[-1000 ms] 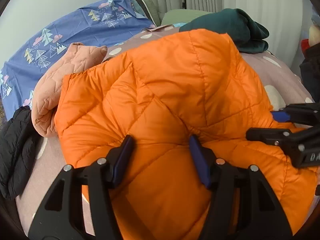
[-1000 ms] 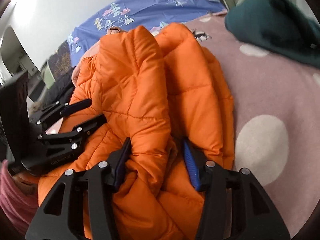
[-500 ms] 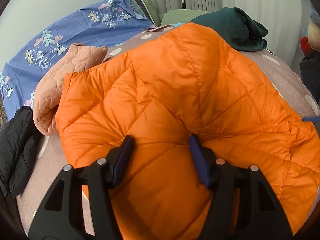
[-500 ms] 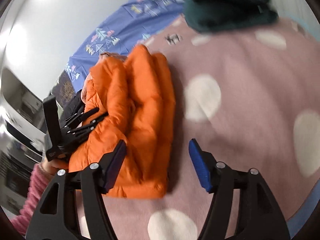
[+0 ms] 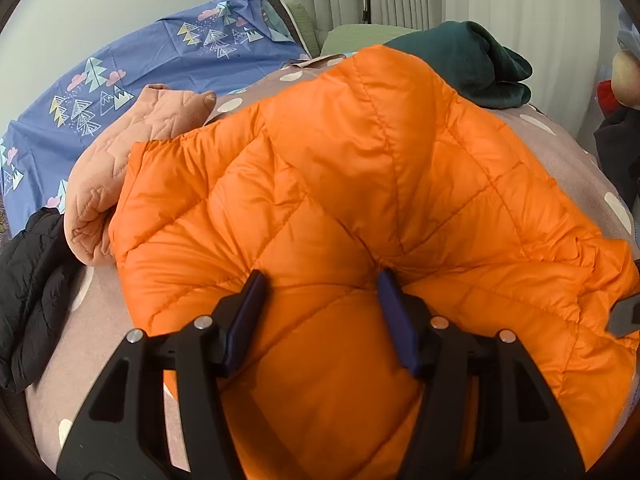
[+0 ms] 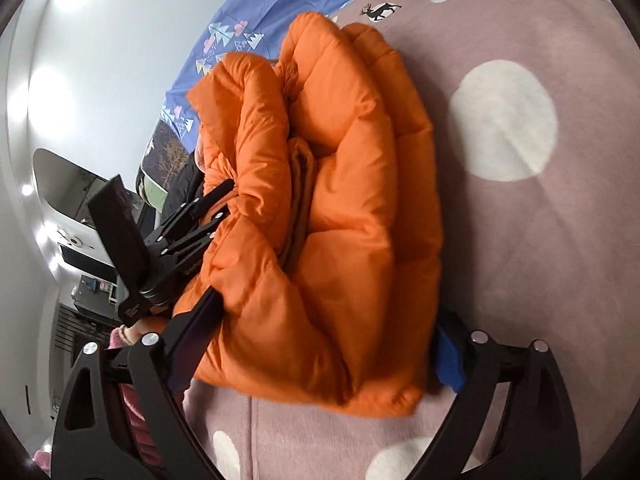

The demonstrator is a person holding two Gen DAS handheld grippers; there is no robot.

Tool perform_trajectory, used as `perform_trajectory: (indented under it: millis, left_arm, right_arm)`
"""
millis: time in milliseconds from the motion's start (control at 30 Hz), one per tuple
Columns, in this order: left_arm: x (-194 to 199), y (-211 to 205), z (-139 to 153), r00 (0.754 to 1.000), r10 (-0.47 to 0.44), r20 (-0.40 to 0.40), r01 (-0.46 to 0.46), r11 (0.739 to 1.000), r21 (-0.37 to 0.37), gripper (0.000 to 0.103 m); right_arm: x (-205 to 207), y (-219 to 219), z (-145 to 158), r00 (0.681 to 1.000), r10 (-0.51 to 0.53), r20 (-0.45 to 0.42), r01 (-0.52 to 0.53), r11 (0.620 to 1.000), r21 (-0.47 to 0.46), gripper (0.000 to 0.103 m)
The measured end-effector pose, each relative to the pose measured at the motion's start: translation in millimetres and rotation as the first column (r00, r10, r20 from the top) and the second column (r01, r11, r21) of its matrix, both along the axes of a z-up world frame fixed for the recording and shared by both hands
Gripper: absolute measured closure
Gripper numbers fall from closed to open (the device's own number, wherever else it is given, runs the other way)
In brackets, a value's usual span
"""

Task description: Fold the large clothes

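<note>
Two grippers work a folded orange jacket (image 6: 344,208) lying mid-bed (image 6: 540,280): the left gripper (image 5: 320,304) pinches a puffy fold, the right gripper (image 6: 320,344) straddles the bundle wide open, so slippery padding may spring open if either slips.

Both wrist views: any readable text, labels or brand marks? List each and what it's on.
No text reads cleanly in either view.
Left gripper: pale lettering on its black body in the right wrist view, too small and blurred to read.
Orange jacket: no label or print visible.
Blue sheet: tree and cloud pictures only.
Pink dotted cover: a deer figure, no words.
</note>
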State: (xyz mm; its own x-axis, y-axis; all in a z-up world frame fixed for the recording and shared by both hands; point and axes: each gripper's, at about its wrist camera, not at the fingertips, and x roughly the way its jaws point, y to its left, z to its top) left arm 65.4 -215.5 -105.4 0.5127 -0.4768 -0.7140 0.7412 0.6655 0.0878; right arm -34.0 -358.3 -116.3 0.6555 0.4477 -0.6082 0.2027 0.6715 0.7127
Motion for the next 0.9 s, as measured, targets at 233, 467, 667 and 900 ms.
perform_trajectory:
  millis: [233, 467, 667, 900]
  left_arm:
    - [1.0, 0.4, 0.0, 1.0, -0.001, 0.003, 0.001, 1.0, -0.015, 0.044]
    - [2.7, 12.6, 17.5, 0.999, 0.04, 0.001, -0.039, 0.996, -0.076, 0.034]
    - [50.8, 80.9, 35.2, 0.944, 0.297, -0.146, -0.327, 0.905, -0.272, 0.012]
    - [103.0, 98.7, -23.4, 0.828, 0.205, -0.522, -0.413, 0.852, -0.321, 0.004]
  right_arm:
    - [16.7, 14.8, -0.7, 0.999, -0.008, -0.037, 0.004, 0.995, -0.098, 0.044]
    - [19.1, 29.4, 4.6, 0.999, -0.022, -0.046, 0.013, 0.981, -0.195, 0.059]
    - [14.6, 29.3, 1.4, 0.999, -0.015, -0.037, 0.008, 0.983, -0.185, 0.058]
    - [8.8, 26.2, -4.3, 1.0, -0.02, -0.023, 0.016, 0.985, -0.174, 0.052]
